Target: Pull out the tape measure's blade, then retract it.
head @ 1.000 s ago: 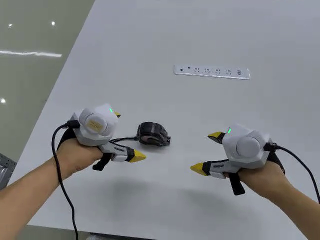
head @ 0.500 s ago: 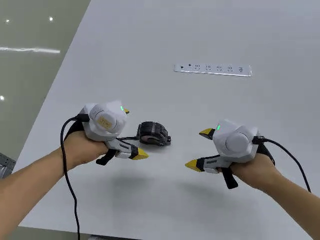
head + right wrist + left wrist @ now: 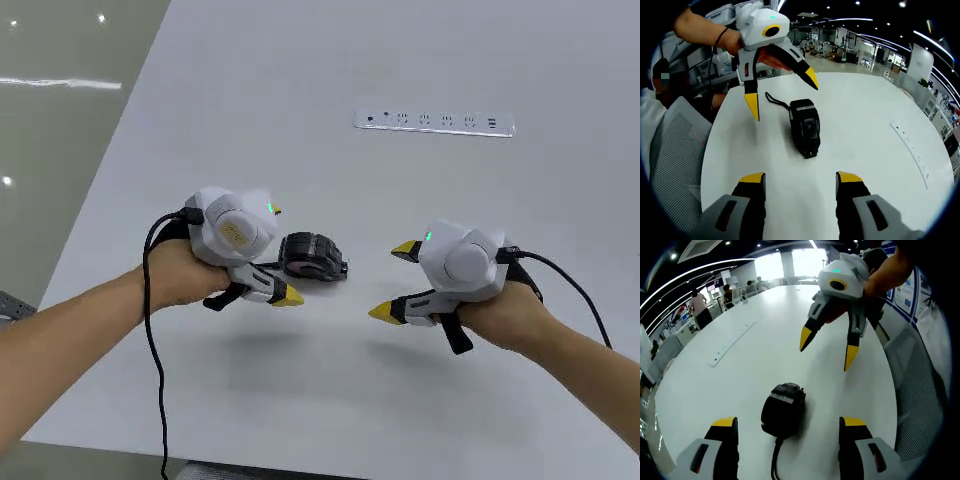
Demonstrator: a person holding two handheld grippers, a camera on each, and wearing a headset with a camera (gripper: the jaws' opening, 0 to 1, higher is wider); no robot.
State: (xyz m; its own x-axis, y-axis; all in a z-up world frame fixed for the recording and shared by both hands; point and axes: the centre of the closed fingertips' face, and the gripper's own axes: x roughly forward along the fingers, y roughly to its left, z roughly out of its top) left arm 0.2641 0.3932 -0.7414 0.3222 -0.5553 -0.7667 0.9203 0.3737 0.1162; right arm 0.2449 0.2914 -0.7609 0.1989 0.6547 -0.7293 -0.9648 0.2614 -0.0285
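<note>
A black tape measure (image 3: 313,256) lies on the white table (image 3: 330,390), with a thin wrist strap trailing from its left end. My left gripper (image 3: 281,253) is open, and the tape measure's left part lies between its yellow fingertips (image 3: 288,297). In the left gripper view the tape measure (image 3: 783,409) sits between my left gripper (image 3: 785,422) jaws, a little ahead of them. My right gripper (image 3: 396,280) hangs open to the right of the case, apart from it. The right gripper view shows the tape measure (image 3: 805,126) ahead of my right gripper (image 3: 801,177), blade end toward me.
A white power strip (image 3: 434,122) lies flat toward the far side of the table. The table's left edge (image 3: 110,170) drops to a shiny grey floor. In the gripper views a grey mesh chair (image 3: 675,165) stands by the table, and an office hall stretches behind.
My left gripper has moved right so its jaws now flank the tape measure. My right gripper has drifted a little left toward it. The tape measure has not moved.
</note>
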